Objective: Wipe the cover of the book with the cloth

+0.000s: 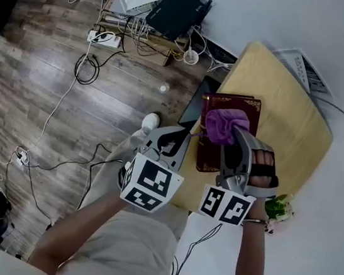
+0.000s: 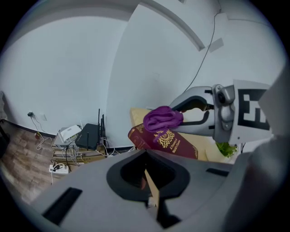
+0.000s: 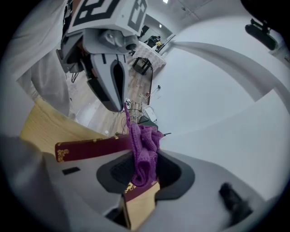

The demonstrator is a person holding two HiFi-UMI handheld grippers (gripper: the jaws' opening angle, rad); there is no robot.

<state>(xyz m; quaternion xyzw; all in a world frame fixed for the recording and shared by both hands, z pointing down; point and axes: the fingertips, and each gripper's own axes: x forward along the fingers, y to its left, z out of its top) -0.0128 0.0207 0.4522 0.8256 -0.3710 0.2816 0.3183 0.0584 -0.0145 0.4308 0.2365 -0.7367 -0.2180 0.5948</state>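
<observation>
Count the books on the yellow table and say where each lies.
1. The maroon book lies near the left edge of the yellow table, with the purple cloth held on its cover by the right gripper. No other shows.

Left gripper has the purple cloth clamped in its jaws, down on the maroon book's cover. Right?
Wrong gripper. It is the right gripper that has the purple cloth clamped in its jaws, down on the maroon book cover. The right gripper view shows the cloth between its own jaws.
</observation>
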